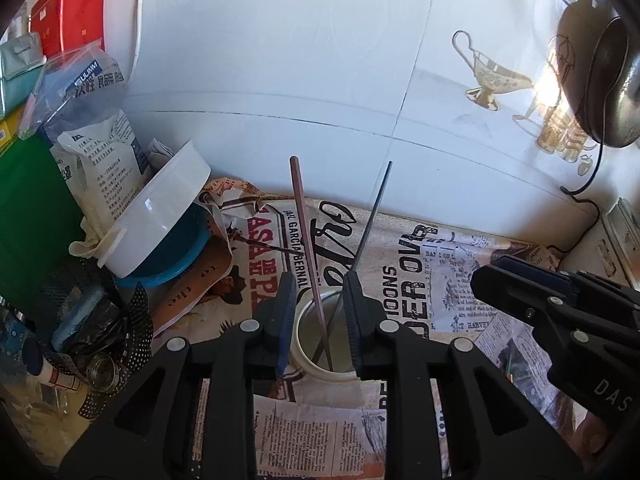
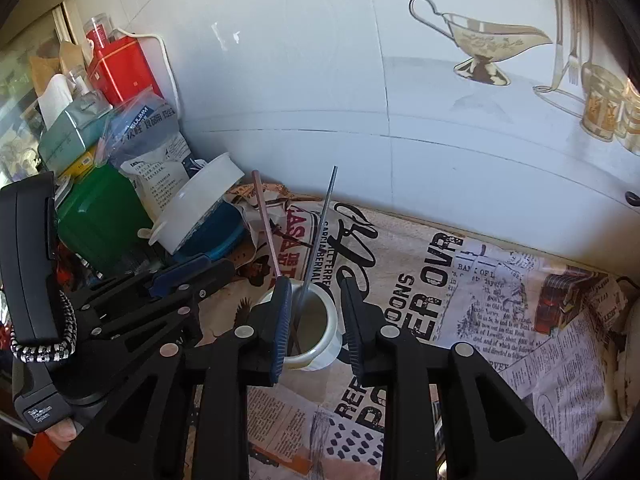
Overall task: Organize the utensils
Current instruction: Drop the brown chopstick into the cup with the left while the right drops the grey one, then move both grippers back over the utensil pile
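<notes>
While both tools are tilted steeply downward over the newspaper-print covered worktop (image 1: 420,280), the left hand-held gripper (image 1: 318,320) is held above a white ceramic cup (image 1: 316,368), its two black fingers spread apart with nothing pinched between them. The cup's mouth is framed in the gap between the blue-edged pads. The right hand-held gripper (image 2: 314,320) is posed the same way, slightly to the right of its partner; its jaws are likewise parted and empty, and the cup (image 2: 320,354) is seen between and just beyond its fingertips. In the left wrist view the right tool's black body is seen at the right edge; in the right wrist view the left tool is seen at the left, with a fingertip of the person's hand visible beneath its handle.

Two long utensils are counted in the cup: one slender brown wooden chopstick (image 1: 306,236) and one thin dark metal chopstick (image 1: 370,220). Both stand tilted inside the cup, their lower ends resting within it and their upper ends leaning toward the white tiled wall (image 1: 280,60). Neither is touched by either tool. One cup is present.

At the left, one tilted white plastic tub (image 1: 156,216) is seen lying over one blue bowl (image 1: 180,256), beside one green box (image 2: 96,216) and one red tin (image 2: 120,68).
</notes>
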`<state>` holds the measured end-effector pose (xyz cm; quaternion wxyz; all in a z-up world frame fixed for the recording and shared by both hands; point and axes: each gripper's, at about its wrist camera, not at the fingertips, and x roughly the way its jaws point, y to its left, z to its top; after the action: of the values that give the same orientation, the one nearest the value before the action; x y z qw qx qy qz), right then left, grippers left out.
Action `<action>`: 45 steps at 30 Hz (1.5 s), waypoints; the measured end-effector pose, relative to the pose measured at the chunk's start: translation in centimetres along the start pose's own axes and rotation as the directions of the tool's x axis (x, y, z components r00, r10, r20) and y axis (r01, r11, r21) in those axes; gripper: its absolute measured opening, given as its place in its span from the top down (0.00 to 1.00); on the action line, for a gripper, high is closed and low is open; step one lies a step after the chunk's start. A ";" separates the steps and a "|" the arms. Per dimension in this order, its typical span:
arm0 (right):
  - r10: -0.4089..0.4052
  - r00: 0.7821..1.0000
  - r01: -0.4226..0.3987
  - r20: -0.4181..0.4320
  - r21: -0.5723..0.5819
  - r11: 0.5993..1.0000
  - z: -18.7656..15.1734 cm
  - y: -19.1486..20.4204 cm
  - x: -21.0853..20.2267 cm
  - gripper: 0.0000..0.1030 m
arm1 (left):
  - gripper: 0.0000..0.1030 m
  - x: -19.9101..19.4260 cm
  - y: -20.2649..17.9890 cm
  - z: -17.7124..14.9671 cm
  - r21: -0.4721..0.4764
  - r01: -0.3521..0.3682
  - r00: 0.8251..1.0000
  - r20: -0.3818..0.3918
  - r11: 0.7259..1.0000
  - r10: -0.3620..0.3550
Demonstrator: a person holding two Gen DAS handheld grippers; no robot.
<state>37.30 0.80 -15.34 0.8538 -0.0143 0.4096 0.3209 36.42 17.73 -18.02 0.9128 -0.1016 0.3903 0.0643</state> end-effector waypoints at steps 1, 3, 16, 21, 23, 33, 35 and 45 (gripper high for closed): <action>-0.007 1.000 0.007 0.012 0.004 1.000 -0.2 0.0 -0.7 0.74 | 0.77 -0.7 -0.2 0.0 0.004 0.006 1.000 0.008 1.000 -0.006; -0.022 0.999 0.021 0.031 0.013 1.000 -0.6 -0.1 -1.9 0.72 | 0.72 -2.0 -0.6 -0.1 0.014 0.018 1.000 0.021 1.000 -0.018; -0.191 0.974 0.180 0.118 0.101 0.978 -4.8 -2.3 -9.4 0.58 | 0.43 -7.9 -4.4 -2.2 0.095 0.138 0.988 0.058 0.986 -0.144; -0.262 0.957 0.241 0.122 0.161 0.957 -7.2 -4.1 -12.0 0.57 | 0.41 -8.2 -6.6 -3.4 0.130 0.185 0.981 0.033 0.974 -0.191; -0.295 0.948 0.271 0.116 0.189 0.944 -8.2 -5.0 -13.0 0.57 | 0.40 -8.0 -7.6 -4.1 0.148 0.196 0.980 0.015 0.969 -0.200; -0.411 0.912 0.393 -0.015 0.326 0.860 -14.4 -10.9 -14.1 0.57 | 0.40 -3.6 -12.7 -8.6 0.212 0.254 0.962 -0.155 0.944 -0.224; -0.419 0.906 0.412 -0.059 0.345 0.843 -15.7 -12.0 -13.7 0.57 | 0.40 -2.5 -13.6 -9.7 0.219 0.259 0.957 -0.191 0.941 -0.219; -0.352 0.903 0.423 -0.245 0.374 0.825 -20.9 -15.4 -9.2 0.57 | 0.40 2.4 -16.0 -14.4 0.263 0.248 0.931 -0.329 0.932 -0.155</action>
<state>27.29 -22.33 -26.39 0.8469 0.0593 0.5266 0.0427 31.14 -1.08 -27.33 0.8485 -0.0103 0.5181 -0.1073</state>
